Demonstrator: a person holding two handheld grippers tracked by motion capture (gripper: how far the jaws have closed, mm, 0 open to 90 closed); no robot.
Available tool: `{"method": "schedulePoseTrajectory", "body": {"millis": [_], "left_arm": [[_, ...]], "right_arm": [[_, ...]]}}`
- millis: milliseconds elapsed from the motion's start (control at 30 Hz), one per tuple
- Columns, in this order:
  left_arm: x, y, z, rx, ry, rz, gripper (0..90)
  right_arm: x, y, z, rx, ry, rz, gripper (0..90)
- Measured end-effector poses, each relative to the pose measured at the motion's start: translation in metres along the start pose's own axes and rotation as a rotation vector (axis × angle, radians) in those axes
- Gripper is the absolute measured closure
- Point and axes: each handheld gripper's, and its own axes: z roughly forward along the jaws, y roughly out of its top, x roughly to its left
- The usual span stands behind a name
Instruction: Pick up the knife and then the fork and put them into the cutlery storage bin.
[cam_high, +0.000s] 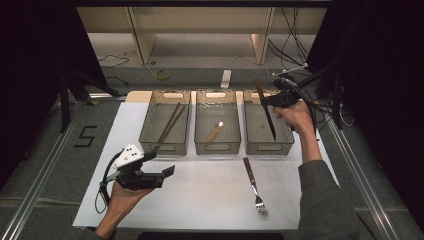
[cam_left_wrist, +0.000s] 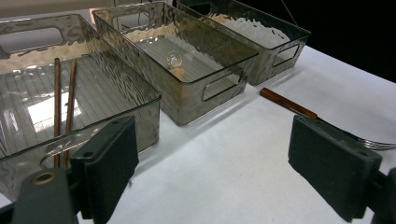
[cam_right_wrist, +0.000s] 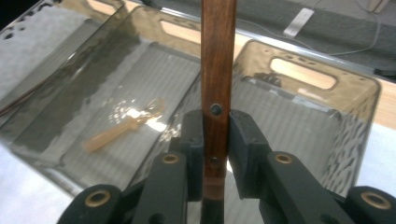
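My right gripper (cam_high: 268, 100) is shut on a wooden-handled knife (cam_high: 267, 112) and holds it over the right-hand clear bin (cam_high: 269, 148), blade pointing toward the bin's near end. In the right gripper view both pads press the riveted handle (cam_right_wrist: 217, 56) at my right gripper (cam_right_wrist: 215, 140). My left gripper (cam_high: 167, 172) rests open over the white mat at front left, nothing between its fingers (cam_left_wrist: 109, 163). A fork (cam_high: 254, 186) with a brown handle (cam_left_wrist: 287, 103) lies on the mat in front of the right bin.
The left bin (cam_high: 165, 148) holds a pair of chopsticks (cam_high: 170, 122). The middle bin (cam_high: 217, 148) holds a small pale spoon (cam_high: 215, 131). All three bins line the mat's far edge. Cables and a power strip (cam_high: 226, 78) lie on the floor beyond.
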Motion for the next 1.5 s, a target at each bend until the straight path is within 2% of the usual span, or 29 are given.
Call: {"method": "schedulePoseTrajectory", "body": {"millis": [167,333,667,867,933,1033,1067,1100,1133,1200,1233,1300,1500], "left_arm": [[0.0,0.0,0.0,0.0,-0.003,-0.002,15.6],[-0.001,0.0,0.0,-0.007,-0.004,-0.009,15.6],[-0.001,0.0,-0.001,-0.006,-0.009,-0.006,15.6],[-0.001,0.0,-0.001,-0.008,-0.01,-0.01,15.6],[-0.001,0.0,0.0,-0.007,-0.011,-0.014,15.6],[-0.001,0.001,0.0,-0.007,-0.013,-0.014,15.6],[-0.001,0.001,0.0,-0.007,-0.013,-0.014,15.6],[-0.001,0.001,0.0,-0.007,-0.013,-0.014,15.6],[-0.001,0.001,0.0,-0.007,-0.012,-0.012,15.6],[-0.001,0.001,0.0,-0.009,-0.011,-0.014,15.6],[-0.001,0.001,-0.001,-0.009,-0.011,-0.015,15.6],[-0.001,0.001,-0.001,-0.01,-0.01,-0.017,15.6],[-0.001,0.001,0.0,-0.007,-0.013,-0.013,15.6]], "right_arm": [[-0.007,-0.002,0.009,0.014,-0.014,0.023,77.0],[-0.007,-0.002,0.02,0.038,-0.055,0.012,77.0],[-0.009,-0.011,0.032,0.071,-0.056,0.027,77.0],[-0.015,-0.029,0.051,0.131,-0.053,0.059,76.8],[-0.016,-0.032,0.054,0.145,-0.058,0.064,76.8],[-0.018,-0.034,0.057,0.166,-0.04,0.076,75.9],[-0.018,-0.034,0.057,0.168,-0.053,0.074,69.7],[-0.018,-0.033,0.057,0.155,-0.077,0.075,58.0],[-0.018,-0.032,0.057,0.154,-0.077,0.087,48.0],[-0.017,-0.03,0.055,0.145,-0.081,0.082,34.6],[-0.016,-0.03,0.054,0.139,-0.084,0.08,30.8],[-0.015,-0.029,0.052,0.123,-0.085,0.078,26.6],[-0.011,-0.027,0.043,0.085,-0.065,0.066,23.4]]}}
